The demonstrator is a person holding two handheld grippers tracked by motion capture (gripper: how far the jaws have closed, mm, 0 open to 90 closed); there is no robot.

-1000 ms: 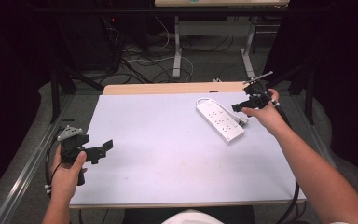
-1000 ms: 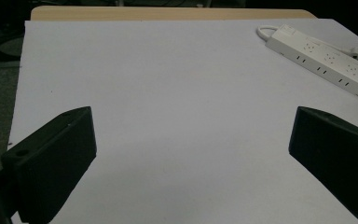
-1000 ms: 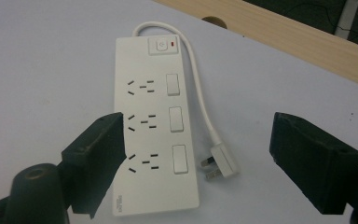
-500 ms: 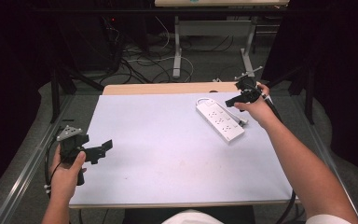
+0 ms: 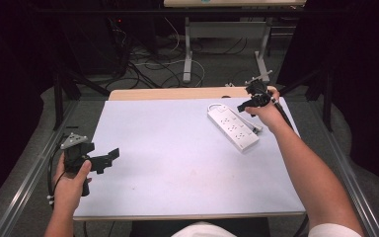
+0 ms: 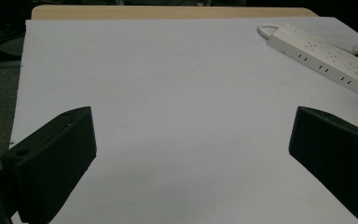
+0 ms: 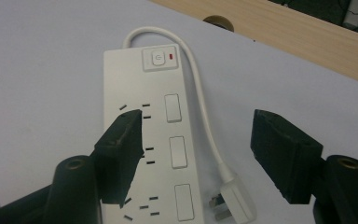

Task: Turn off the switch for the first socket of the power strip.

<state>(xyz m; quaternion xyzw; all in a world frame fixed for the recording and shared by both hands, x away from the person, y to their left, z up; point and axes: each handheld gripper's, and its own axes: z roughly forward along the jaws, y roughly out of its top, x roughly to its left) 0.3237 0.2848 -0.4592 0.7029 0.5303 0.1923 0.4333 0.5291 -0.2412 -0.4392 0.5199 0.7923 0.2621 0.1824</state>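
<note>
White sheet over the table (image 5: 177, 168), two grippers held above it.
We note the left gripper (image 5: 109, 157) near the left edge, jaws wide, nothing between them. Farther right lies the white power strip (image 5: 233, 127), its plug (image 7: 230, 203) beside it; our right gripper (image 5: 244, 105) hovers over it, jaws wide and empty.

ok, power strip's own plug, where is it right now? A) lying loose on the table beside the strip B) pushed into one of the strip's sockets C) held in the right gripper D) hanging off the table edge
A: in the right gripper view the plug lies flat on the white table beside the power strip, its cable looping back from the switch end, and the right gripper is open above them, holding nothing.
</note>
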